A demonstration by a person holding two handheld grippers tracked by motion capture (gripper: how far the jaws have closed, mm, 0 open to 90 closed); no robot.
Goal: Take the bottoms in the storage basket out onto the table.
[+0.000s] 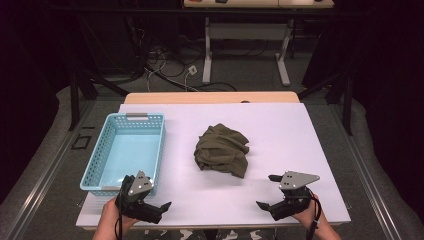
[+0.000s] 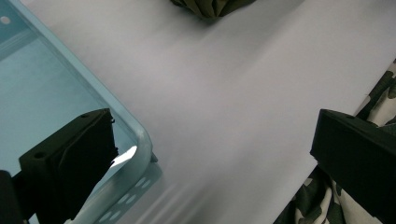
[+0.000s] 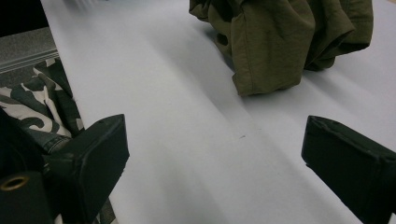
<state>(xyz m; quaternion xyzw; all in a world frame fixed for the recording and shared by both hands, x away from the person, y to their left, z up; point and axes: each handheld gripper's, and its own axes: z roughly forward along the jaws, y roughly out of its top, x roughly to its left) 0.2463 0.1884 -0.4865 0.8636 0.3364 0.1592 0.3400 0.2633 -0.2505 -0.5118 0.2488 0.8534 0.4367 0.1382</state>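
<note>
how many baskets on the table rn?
1. The light blue basket sits at the table's left side, left of the crumpled olive cloth, with the left claw by its near corner. Nothing hides another.

No text, label, brand, number or sign can be read anywhere in these pictures. The crumpled olive-green cloth garment [image 1: 221, 150] near the middle of the white bench [image 1: 280, 125] shows plain fabric with no tag or print visible. The light blue perforated plastic basket [image 1: 98, 152] at the bench's left edge carries no legible marking; a small pale patch on its far rim is too small to make out. The grey three-cornered plates on the two black grippers bear only holes, no lettering. The camouflage-patterned fabric at the bench's near edge shows pattern only, no writing.
</note>
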